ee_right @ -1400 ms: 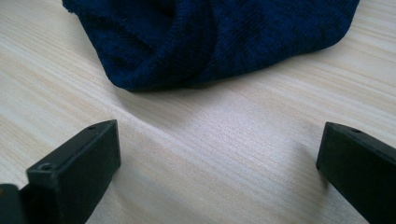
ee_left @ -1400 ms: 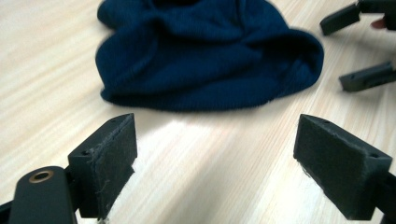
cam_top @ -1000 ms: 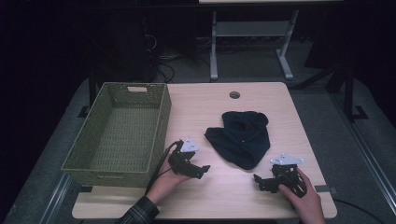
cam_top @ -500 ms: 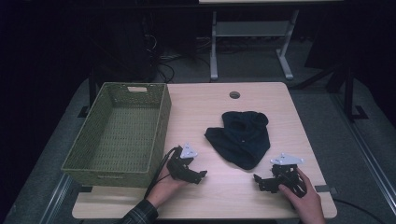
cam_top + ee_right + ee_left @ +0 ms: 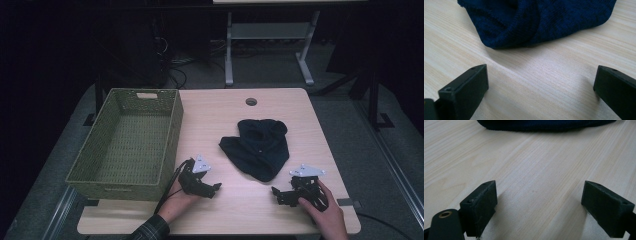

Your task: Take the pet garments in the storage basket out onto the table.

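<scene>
Left gripper point(image 5: 216, 187) has slid slightly toward the crumpled dark-blue knitted garment point(image 5: 260, 147) at the pale wooden table's point(image 5: 300, 107) centre (jaws spread, empty); right gripper point(image 5: 274, 191) unmoved, likewise spread — likely approach beginning.

No writing turned up anywhere. The desk point(image 5: 300, 120) at the centre of the high view was bare pale wood grain with no label or number on it. The woven basket point(image 5: 170, 145) at the left of that frame carried no tag that could be read, and the dark cloth point(image 5: 260, 147) right of centre showed no brand or printed mark. In both gripper views the black jaws at the bottom corners were plain, holes only, no lettering. The dim background at the top of the high view gave up no signs either.
</scene>
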